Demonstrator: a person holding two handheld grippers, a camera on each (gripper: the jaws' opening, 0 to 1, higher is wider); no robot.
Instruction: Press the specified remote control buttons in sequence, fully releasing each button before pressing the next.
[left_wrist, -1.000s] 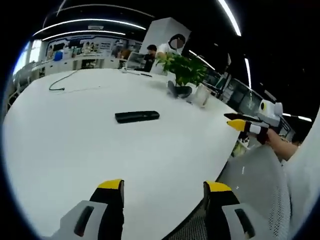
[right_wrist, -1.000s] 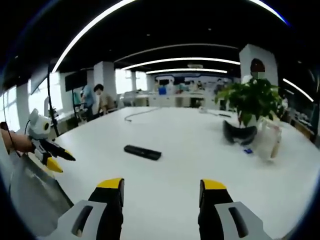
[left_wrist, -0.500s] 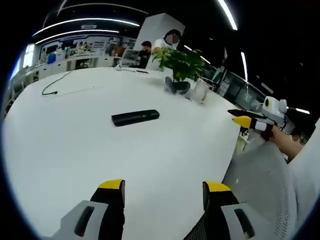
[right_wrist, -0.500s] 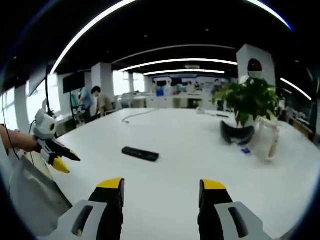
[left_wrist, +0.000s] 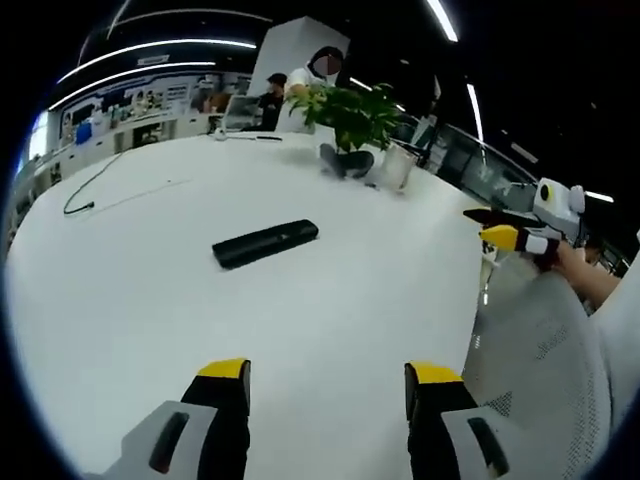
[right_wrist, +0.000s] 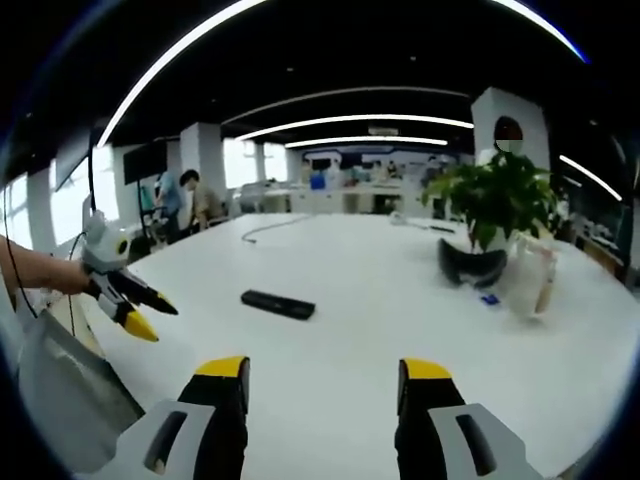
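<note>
A black remote control (left_wrist: 265, 243) lies flat on the white table (left_wrist: 150, 320), apart from both grippers. In the left gripper view my left gripper (left_wrist: 328, 378) stands open low over the table's near edge, with nothing between its yellow-tipped jaws. At the right of that view, my right gripper (left_wrist: 503, 228) hovers beside the table edge. The right gripper view has the remote (right_wrist: 278, 304) at mid-table and my right gripper (right_wrist: 323, 372) open and empty, well short of it. My left gripper (right_wrist: 140, 305), held by a hand, comes in from the left, pointing toward the remote.
A potted plant (right_wrist: 500, 195) with a dark object (right_wrist: 474, 265) and a clear bag (right_wrist: 530, 282) beside it stands at the far right. A cable (left_wrist: 95, 192) trails across the far side. A mesh chair back (left_wrist: 540, 350) sits by the table edge. People are at desks behind.
In the right gripper view the left gripper has come in closer over the table toward the remote. The left gripper view has shifted with it. The remote has not moved.
</note>
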